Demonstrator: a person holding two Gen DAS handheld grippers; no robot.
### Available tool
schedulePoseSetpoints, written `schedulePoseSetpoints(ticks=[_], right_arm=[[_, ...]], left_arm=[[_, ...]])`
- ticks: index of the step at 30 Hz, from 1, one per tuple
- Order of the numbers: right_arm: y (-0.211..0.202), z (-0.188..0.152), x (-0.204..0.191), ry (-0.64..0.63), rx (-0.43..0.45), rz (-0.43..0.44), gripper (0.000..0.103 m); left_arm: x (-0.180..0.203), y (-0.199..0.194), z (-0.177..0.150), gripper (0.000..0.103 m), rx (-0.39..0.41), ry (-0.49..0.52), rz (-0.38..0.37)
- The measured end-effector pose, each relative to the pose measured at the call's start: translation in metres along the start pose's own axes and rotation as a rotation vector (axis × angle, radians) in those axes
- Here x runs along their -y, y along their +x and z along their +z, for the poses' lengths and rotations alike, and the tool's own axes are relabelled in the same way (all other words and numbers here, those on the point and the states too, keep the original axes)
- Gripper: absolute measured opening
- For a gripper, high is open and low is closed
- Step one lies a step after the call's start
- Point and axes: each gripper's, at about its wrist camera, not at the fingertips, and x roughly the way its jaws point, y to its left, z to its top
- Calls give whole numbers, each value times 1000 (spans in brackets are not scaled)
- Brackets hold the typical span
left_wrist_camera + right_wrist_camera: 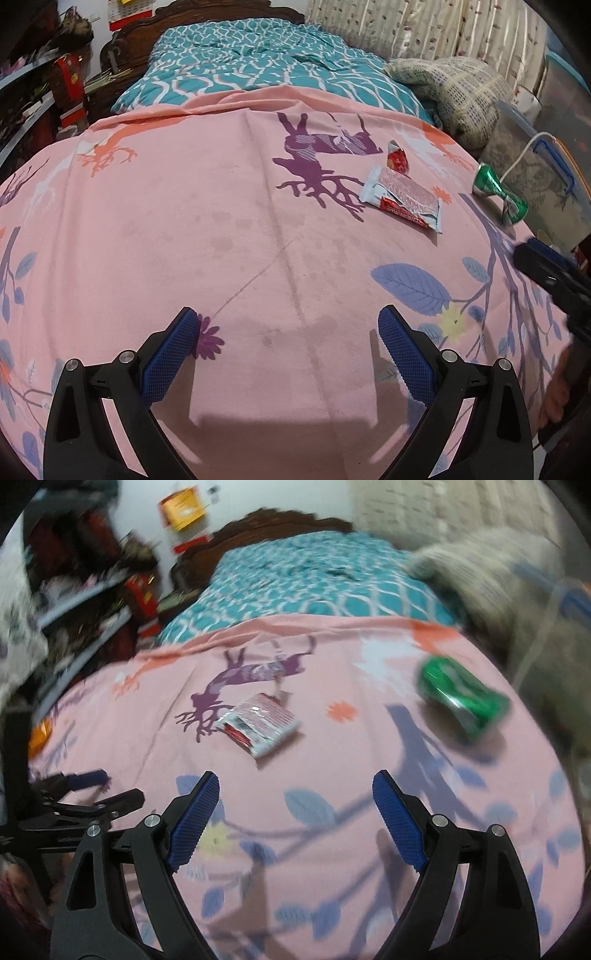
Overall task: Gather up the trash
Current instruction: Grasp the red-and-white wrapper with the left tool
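Bedroom: a bed with a pink printed sheet (184,206) over its near part, a teal quilt (258,70) toward the carved headboard (280,520), curtains behind, and cluttered shelves along the bed's left side.

Trash on the sheet, toward its right edge:
- crushed green can (461,698), lying on its side nearest the right edge;
- flattened silver-and-red wrapper (258,725), further in from that edge, apart from the can;
- small red-and-white wrapper (397,158), just beyond the flat one.

Left gripper (290,354): fingers spread wide, holding nothing, hovering over bare sheet near the foot edge.
Right gripper (295,812): fingers likewise apart and empty, pointed between flat wrapper and can.

Step in hand, as judged: approach, nothing collected so far. The next move calls for the right gripper to advance and close on the can or the flat wrapper; the thin wrapper would need a low, flat pinch against soft cloth.

View differences: only the left view shows the small red-and-white wrapper clearly, plus a lidded plastic bin (535,166) beside the bed; the right view is motion-blurred. No trash container can be identified.
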Motion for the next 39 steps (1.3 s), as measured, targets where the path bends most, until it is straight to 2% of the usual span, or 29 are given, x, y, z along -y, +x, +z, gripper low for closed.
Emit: schedulePoseSetpoints(ticks=[3,6,10,11,12,13,14,16,18,20,24,26,31,33,35,39], right_arm=[[32,17,-7,-51,-54,35,85],[63,39,6,15,-95,83,84],[106,55,29,168,-179,184,61],[108,56,28,168,-159,184,49],[111,56,26,161,-171,194,46],[111,55,24,159,-186,221,23],[111,50,22,174,-209,266,18],[105,40,14,163,-201,284,14],[98,30,14,195,-200,326,13],[93,17,24,290,-200,391,12],[86,-10,41,449,-197,508,11],[82,-16,46,495,-192,547,11],[79,-24,52,555,-188,606,11],[77,-25,56,579,-189,627,10],[77,-27,61,606,-186,649,9],[72,-29,66,615,-167,655,14]], left_arm=[[-3,-1,0,94,2,-15,-16],[-3,-3,-1,93,9,-13,-27],[0,-5,-1,93,17,1,-45],[0,-4,-1,93,12,4,-58],[0,-3,0,93,5,5,-73],[0,-2,1,92,-6,4,-98],[0,-2,2,91,-9,2,-115],[-1,-1,5,89,-19,-9,-169],[0,0,10,81,-42,-25,-241],[3,3,14,74,-64,-34,-294],[12,13,24,70,-113,-47,-384],[20,20,31,60,-142,-49,-432],[40,38,43,49,-180,-59,-493],[43,45,46,37,-201,-77,-521],[48,54,46,13,-226,-89,-520],[53,59,45,4,-219,-90,-509]])
